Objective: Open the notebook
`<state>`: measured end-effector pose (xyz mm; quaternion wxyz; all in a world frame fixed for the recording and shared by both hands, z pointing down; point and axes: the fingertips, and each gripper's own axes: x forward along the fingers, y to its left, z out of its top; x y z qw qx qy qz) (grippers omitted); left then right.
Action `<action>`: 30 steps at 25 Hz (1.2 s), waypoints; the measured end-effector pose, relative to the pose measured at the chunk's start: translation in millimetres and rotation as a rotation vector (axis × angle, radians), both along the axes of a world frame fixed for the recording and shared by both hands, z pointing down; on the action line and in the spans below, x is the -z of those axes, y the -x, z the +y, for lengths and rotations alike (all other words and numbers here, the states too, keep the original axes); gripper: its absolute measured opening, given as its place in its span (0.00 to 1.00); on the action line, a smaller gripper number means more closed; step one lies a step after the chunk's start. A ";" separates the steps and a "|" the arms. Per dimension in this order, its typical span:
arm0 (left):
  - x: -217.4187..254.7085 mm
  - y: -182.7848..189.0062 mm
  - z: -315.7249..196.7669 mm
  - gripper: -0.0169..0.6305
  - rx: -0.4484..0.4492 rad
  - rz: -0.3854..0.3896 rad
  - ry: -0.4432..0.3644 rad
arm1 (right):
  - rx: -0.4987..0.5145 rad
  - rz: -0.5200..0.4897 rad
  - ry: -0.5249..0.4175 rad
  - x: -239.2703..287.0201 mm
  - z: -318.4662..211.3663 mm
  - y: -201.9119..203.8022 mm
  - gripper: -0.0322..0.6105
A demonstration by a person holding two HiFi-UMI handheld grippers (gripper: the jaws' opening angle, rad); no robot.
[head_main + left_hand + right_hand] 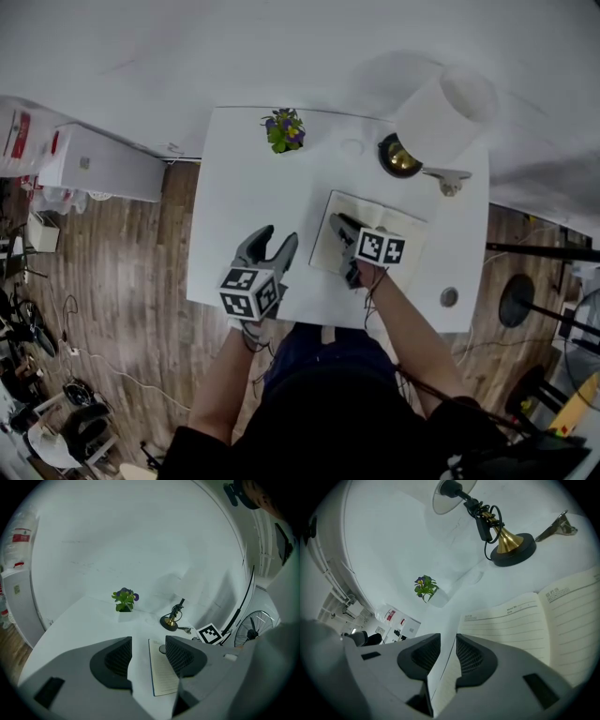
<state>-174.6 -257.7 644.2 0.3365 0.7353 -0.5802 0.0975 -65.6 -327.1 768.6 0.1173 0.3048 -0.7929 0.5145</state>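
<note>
The notebook (pixel 380 213) lies open on the white table (pixel 234 187), its lined pages (pixel 525 620) facing up. My right gripper (pixel 339 234) sits at the notebook's left edge. In the right gripper view its jaws (pixel 448 651) stand a little apart, and a thin raised leaf (pixel 443 691) rises edge-on in the gap without being pinched. My left gripper (pixel 279 236) hovers over bare table just left of the notebook, open with nothing between its fingers (pixel 147 653). The left gripper view shows the notebook (pixel 161 674) past the right finger.
A desk lamp with a white shade (pixel 445 112) and a brass and black base (pixel 398 157) stands behind the notebook. A small potted plant (pixel 284 129) is at the far edge, a metal clip (pixel 450 178) beside the lamp, and a small round object (pixel 449 297) near the front right corner.
</note>
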 end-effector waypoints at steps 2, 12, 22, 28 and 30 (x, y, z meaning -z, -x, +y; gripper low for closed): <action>-1.0 -0.5 -3.0 0.37 -0.001 -0.001 -0.001 | -0.001 -0.002 0.007 -2.8 0.0 0.3 0.22; 29.1 -19.4 -10.5 0.37 -0.033 -0.009 -0.052 | 0.006 -0.029 -0.054 40.0 2.0 -11.1 0.21; 60.6 -53.1 -15.0 0.37 -0.075 -0.023 -0.124 | -0.054 -0.011 -0.202 102.1 -4.4 -55.3 0.18; 87.6 -55.3 -19.2 0.37 -0.063 -0.041 -0.179 | -0.164 0.069 -0.360 153.5 -16.6 -97.8 0.15; 100.4 -52.6 -24.4 0.37 -0.051 -0.048 -0.209 | -0.189 0.096 -0.409 172.7 -22.8 -109.3 0.15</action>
